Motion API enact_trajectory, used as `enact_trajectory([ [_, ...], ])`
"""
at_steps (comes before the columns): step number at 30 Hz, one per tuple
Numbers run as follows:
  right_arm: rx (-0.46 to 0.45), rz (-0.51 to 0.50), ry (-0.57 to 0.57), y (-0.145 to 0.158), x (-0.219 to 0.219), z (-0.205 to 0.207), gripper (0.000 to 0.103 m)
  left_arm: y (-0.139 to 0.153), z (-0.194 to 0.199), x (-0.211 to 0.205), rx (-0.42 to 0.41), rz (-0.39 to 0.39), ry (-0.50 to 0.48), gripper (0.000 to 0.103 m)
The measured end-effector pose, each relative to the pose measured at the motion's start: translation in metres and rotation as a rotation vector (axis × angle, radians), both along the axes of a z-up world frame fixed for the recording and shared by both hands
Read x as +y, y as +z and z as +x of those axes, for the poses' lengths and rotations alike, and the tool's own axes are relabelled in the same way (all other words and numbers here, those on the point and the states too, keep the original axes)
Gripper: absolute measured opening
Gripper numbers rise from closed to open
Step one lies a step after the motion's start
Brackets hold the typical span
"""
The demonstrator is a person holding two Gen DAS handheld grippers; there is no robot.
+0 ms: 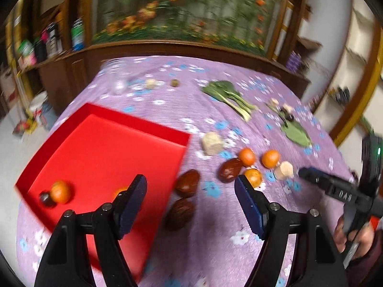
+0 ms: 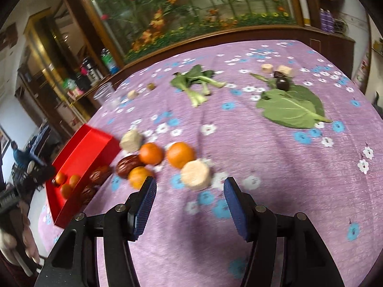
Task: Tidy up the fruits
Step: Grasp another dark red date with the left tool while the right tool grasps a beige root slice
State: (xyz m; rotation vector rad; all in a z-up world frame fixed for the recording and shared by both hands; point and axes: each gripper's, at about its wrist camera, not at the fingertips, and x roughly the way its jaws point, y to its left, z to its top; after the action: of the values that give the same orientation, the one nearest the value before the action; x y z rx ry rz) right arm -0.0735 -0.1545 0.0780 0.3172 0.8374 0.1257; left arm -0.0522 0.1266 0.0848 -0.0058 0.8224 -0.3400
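Observation:
A red tray (image 1: pixel 79 129) lies at the left of the purple flowered tablecloth (image 1: pixel 215 227) and holds small oranges (image 1: pixel 60 191) and a dark fruit (image 1: pixel 46 199); it also shows in the right wrist view (image 2: pixel 81 148). Three small oranges (image 2: pixel 180 155) and brown dates (image 1: pixel 187 183) lie on the cloth beside the tray. My left gripper (image 1: pixel 190 187) is open and empty, just above the dates near the tray's right edge. My right gripper (image 2: pixel 190 190) is open and empty, close to the oranges and a beige chunk (image 2: pixel 196 175). It shows in the left wrist view (image 1: pixel 308 173) at the right.
Leafy greens (image 2: pixel 198 81), a large green leaf (image 2: pixel 292 107), a dark plum (image 2: pixel 283 83) and more beige chunks (image 2: pixel 284 70) lie farther back. A clear cup (image 2: pixel 103 94) stands near the table's far left edge. A wooden cabinet (image 1: pixel 62 71) stands behind the table.

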Motion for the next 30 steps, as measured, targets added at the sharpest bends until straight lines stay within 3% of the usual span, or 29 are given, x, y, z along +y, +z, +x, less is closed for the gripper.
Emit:
enact_trajectory([
  [1, 0.004, 0.0, -0.005, -0.002, -0.003, 0.002, 0.063, -0.006, 0.005, -0.012, 0.005, 0.02, -0.026, 0.074],
  [3, 0.014, -0.01, -0.01, -0.007, -0.005, 0.008, 0.063, -0.015, 0.012, -0.025, 0.023, 0.036, -0.058, 0.06],
  [5, 0.026, -0.02, -0.001, -0.013, -0.004, 0.014, 0.063, -0.026, 0.021, -0.041, 0.052, 0.054, -0.099, 0.052],
  [15, 0.04, -0.114, 0.076, -0.026, 0.013, 0.033, 0.063, -0.058, 0.053, -0.078, 0.107, 0.18, -0.181, 0.05],
  [16, 0.041, -0.121, 0.081, -0.027, 0.015, 0.034, 0.063, -0.062, 0.053, -0.082, 0.112, 0.191, -0.199, 0.047],
  [18, 0.044, -0.133, 0.088, -0.029, 0.017, 0.036, 0.063, -0.065, 0.052, -0.087, 0.127, 0.188, -0.238, 0.03],
  [21, 0.052, -0.16, 0.087, -0.031, 0.017, 0.037, 0.06, -0.067, 0.048, -0.095, 0.102, 0.226, -0.244, 0.03],
  [23, 0.049, -0.161, 0.086, -0.031, 0.017, 0.037, 0.055, -0.067, 0.051, -0.095, 0.112, 0.21, -0.235, 0.031],
  [30, 0.046, -0.164, 0.086, -0.031, 0.018, 0.038, 0.055, -0.069, 0.059, -0.097, 0.133, 0.187, -0.192, 0.033],
])
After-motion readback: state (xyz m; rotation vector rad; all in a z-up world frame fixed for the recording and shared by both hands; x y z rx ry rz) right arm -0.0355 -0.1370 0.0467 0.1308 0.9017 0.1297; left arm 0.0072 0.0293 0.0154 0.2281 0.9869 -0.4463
